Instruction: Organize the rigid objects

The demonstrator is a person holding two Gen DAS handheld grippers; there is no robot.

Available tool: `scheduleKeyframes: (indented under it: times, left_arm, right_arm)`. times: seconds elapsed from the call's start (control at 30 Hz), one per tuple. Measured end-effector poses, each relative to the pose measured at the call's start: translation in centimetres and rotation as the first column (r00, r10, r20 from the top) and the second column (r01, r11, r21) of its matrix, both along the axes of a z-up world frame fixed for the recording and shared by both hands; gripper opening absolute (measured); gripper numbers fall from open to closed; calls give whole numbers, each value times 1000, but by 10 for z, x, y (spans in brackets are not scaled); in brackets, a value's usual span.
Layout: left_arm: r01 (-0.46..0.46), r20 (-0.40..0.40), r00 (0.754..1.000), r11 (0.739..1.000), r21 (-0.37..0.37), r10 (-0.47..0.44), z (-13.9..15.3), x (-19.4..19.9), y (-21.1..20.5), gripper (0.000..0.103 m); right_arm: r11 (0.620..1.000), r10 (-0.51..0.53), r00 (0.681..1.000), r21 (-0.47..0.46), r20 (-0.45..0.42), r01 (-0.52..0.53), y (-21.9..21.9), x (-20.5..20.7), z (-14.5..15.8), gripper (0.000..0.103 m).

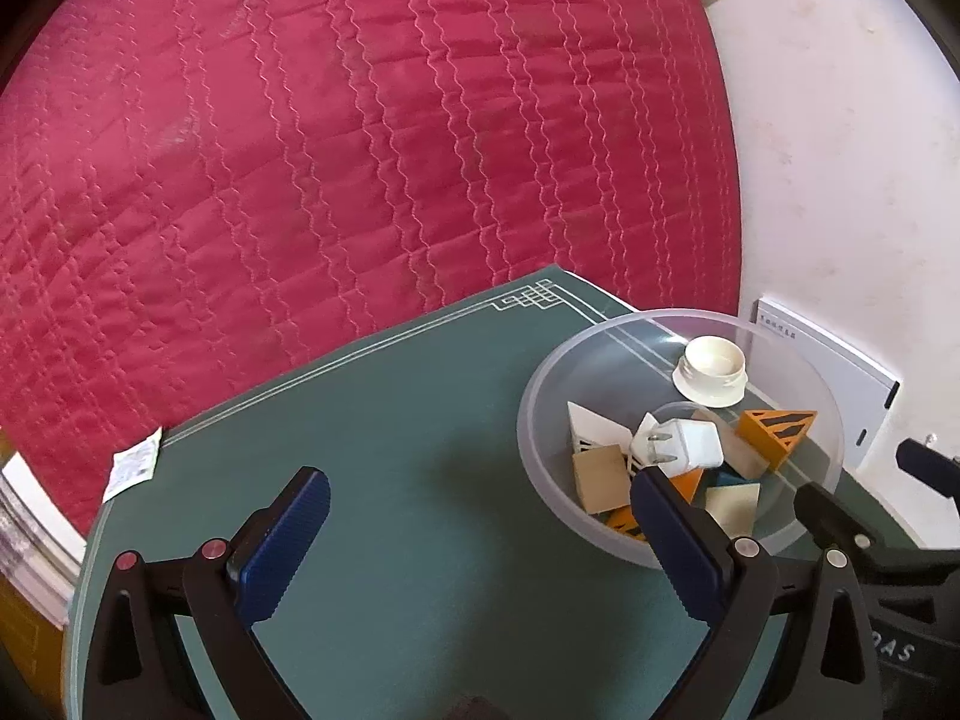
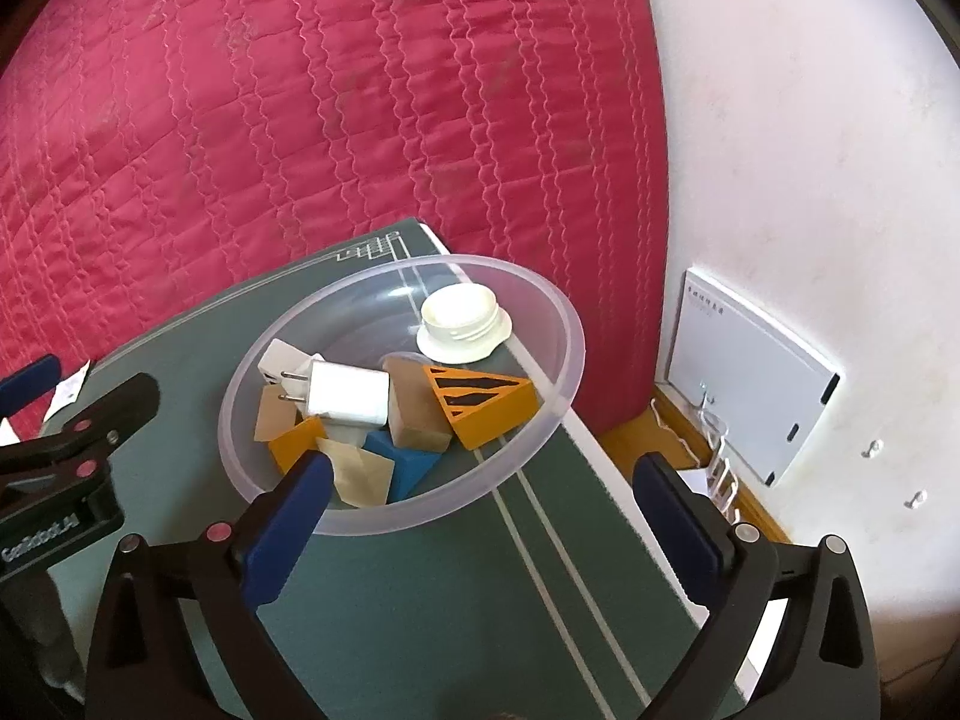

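Observation:
A clear plastic bowl (image 1: 529,420) (image 2: 577,354) stands on the green table. Inside lie a white plug charger (image 1: 690,441) (image 2: 351,393), a white screw lid (image 1: 711,372) (image 2: 465,321), an orange wedge with black stripes (image 1: 777,435) (image 2: 489,405), a blue block (image 2: 408,462) and several plain wooden blocks (image 1: 600,477) (image 2: 414,411). My left gripper (image 1: 478,483) is open over bare table, left of the bowl, with its right fingertip by the bowl's near rim. My right gripper (image 2: 485,465) is open at the bowl's near right rim, holding nothing.
A green mat (image 1: 390,450) covers the table. A red quilt (image 1: 360,120) lies beyond it. A paper tag (image 1: 135,462) sits at the table's left corner. A white box (image 2: 750,372) is on the wall to the right, past the table edge.

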State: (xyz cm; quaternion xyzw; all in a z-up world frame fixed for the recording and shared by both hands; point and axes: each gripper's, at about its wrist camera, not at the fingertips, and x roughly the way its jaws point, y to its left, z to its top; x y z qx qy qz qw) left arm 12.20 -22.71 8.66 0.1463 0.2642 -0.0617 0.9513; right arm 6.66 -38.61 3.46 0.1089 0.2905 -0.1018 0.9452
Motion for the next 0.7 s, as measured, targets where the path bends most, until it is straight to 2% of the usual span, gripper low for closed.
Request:
scheduleKeyframes:
  times: [0.2,0.4,0.7]
  left_arm:
    - [-3,29,1000,1000,25,2,1,-12,1,102]
    - [0,52,999,998,63,-3,-1,-19,-2,102]
    - [-1,58,998,997,74,-4,-2,-21,-4,102]
  right_arm:
    - [999,-11,999,-53,39,13,3,-5,6,101]
    - [998,-23,998,-64,56,27,3,-8,9,101]
    - [995,-36,997,-91,66,42,6,-11,11,101]
